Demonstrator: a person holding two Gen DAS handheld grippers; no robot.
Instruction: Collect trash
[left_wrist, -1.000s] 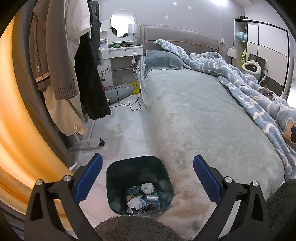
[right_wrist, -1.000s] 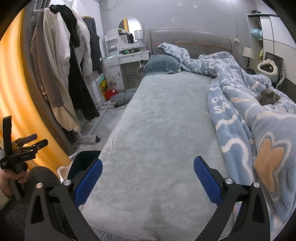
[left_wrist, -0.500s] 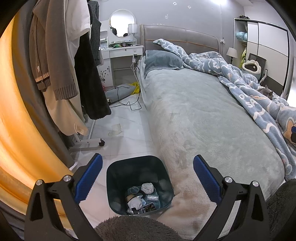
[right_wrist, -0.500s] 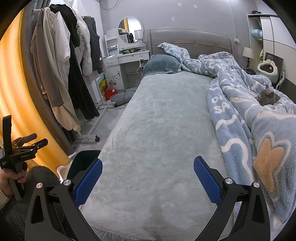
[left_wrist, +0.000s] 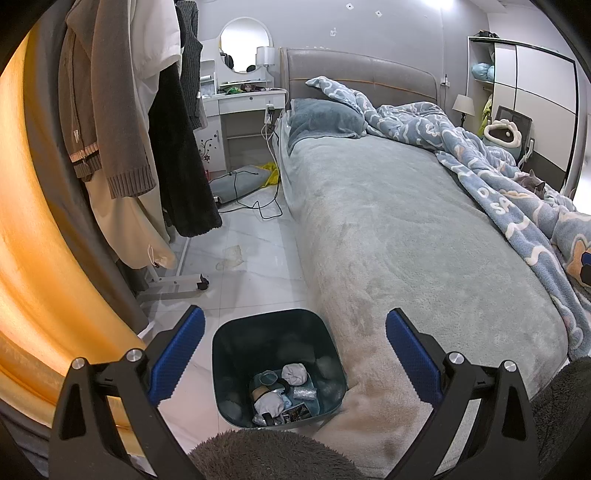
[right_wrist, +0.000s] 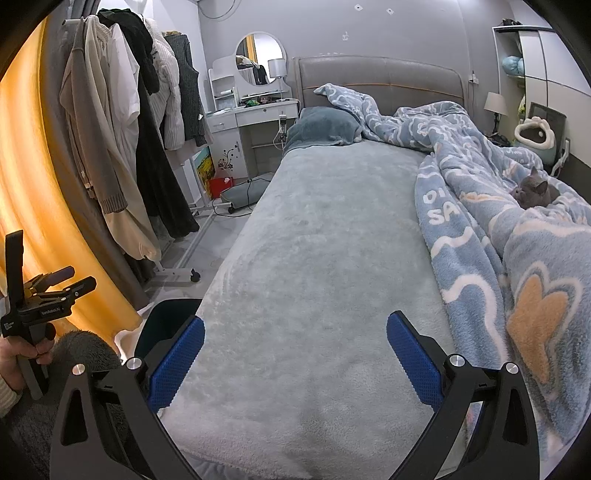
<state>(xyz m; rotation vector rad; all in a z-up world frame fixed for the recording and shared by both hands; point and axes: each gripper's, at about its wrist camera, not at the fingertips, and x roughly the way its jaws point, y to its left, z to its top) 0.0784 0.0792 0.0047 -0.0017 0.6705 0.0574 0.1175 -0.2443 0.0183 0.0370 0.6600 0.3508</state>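
A dark teal trash bin (left_wrist: 236, 369) stands on the floor against the bed's near left corner, with crumpled tissues and wrappers (left_wrist: 284, 391) in its bottom. My left gripper (left_wrist: 293, 354) is open and empty, held above the bin. A crumpled scrap of paper (left_wrist: 231, 256) lies on the white tile floor farther off. My right gripper (right_wrist: 295, 356) is open and empty over the foot of the grey bed (right_wrist: 325, 258). The bin's rim (right_wrist: 166, 314) shows at that view's lower left, and the left gripper (right_wrist: 55, 288) is seen from the side there.
A clothes rack with hanging coats (left_wrist: 140, 122) on a wheeled base (left_wrist: 177, 284) stands left of the aisle. A grey cushion and black cables (left_wrist: 240, 184) lie near the white dresser (left_wrist: 243, 107). A blue patterned blanket (right_wrist: 498, 221) with a grey cat (right_wrist: 532, 192) covers the bed's right side.
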